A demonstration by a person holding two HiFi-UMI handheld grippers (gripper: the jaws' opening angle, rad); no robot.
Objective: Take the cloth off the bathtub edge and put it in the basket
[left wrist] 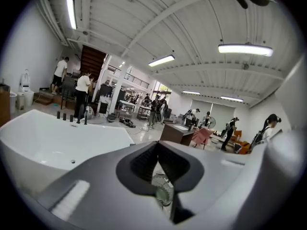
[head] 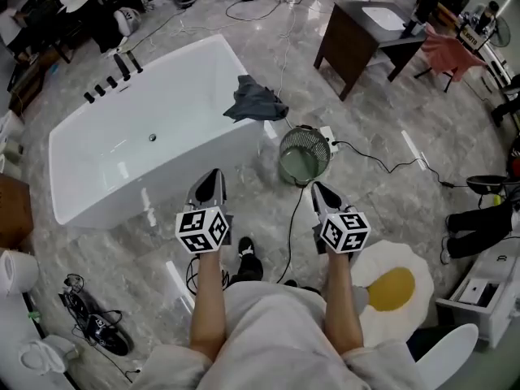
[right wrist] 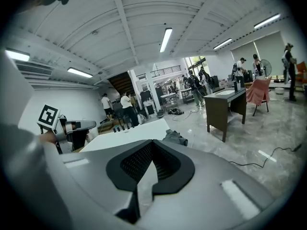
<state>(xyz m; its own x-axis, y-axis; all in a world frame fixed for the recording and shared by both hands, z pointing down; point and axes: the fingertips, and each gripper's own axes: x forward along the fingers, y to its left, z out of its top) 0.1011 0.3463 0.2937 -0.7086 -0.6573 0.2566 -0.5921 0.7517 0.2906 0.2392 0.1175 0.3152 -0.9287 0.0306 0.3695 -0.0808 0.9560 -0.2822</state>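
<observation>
A dark grey cloth [head: 255, 101] hangs over the right-hand edge of the white bathtub [head: 122, 149]; in the right gripper view the cloth [right wrist: 175, 138] shows just past the jaws. A round wire basket [head: 305, 154] stands on the floor beside the tub's near right corner, and the basket [left wrist: 163, 190] peeps through the left jaws. My left gripper [head: 213, 183] is shut and empty, held near the tub's front side. My right gripper [head: 320, 192] is shut and empty too, just short of the basket. Neither touches the cloth.
A dark wooden vanity with a white sink [head: 362, 39] stands beyond the basket. A black cable [head: 374, 159] runs across the marble floor to its right. A fried-egg rug [head: 392, 287] lies by my right side. Faucet fittings [head: 114, 75] line the tub's far end. People [left wrist: 81, 92] stand far off.
</observation>
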